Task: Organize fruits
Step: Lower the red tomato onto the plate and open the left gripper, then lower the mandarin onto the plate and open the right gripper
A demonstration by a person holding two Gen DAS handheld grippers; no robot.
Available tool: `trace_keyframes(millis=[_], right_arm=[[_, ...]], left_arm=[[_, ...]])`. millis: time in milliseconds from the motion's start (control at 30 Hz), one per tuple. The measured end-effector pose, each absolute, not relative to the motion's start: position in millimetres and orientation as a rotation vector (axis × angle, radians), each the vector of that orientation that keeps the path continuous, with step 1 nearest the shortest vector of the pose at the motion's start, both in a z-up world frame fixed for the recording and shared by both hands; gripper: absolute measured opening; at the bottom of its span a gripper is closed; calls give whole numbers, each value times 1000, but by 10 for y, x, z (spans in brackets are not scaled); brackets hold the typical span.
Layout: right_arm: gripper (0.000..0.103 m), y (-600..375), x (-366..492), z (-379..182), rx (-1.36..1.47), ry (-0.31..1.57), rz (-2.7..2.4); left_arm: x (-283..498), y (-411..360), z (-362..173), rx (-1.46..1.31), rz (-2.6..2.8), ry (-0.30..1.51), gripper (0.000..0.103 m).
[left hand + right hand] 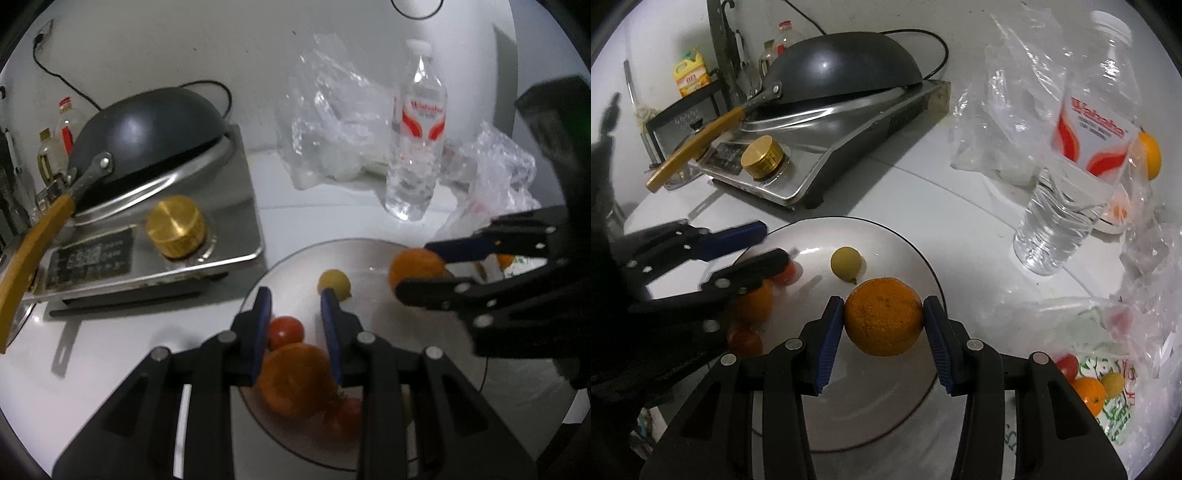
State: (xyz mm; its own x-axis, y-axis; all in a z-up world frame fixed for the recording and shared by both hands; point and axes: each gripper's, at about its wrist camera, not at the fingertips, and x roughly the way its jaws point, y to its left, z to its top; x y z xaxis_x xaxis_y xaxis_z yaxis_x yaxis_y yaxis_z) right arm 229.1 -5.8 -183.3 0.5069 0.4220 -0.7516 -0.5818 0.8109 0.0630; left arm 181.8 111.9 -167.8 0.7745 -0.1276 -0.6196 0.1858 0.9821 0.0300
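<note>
A white plate point(916, 258) on the counter holds a small yellow-green fruit point(846, 264), an orange point(293, 378) and two red tomatoes point(285, 331). My right gripper point(884, 308) is shut on a second orange point(884, 321) and holds it over the plate's right part; the same orange shows in the left wrist view point(415, 267). My left gripper point(295, 301) is open above the plate's left side, its jaws on either side of the first orange and a tomato. It shows blurred in the right wrist view point(768, 240).
An induction cooker point(155, 236) with a gold knob and an upturned black wok point(147, 125) stands at the left. A water bottle point(1067, 199) and clear plastic bags point(332, 122) stand behind the plate. A printed bag point(1100, 387) with more fruit lies at the right.
</note>
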Motion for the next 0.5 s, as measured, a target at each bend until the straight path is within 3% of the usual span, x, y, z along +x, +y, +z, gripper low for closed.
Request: trace_keyframes(millis=[500], right_arm=[[47, 263, 2509, -1899, -259, 841, 558]], left_arm=[[1625, 1516, -1620, -16, -130, 616, 29]])
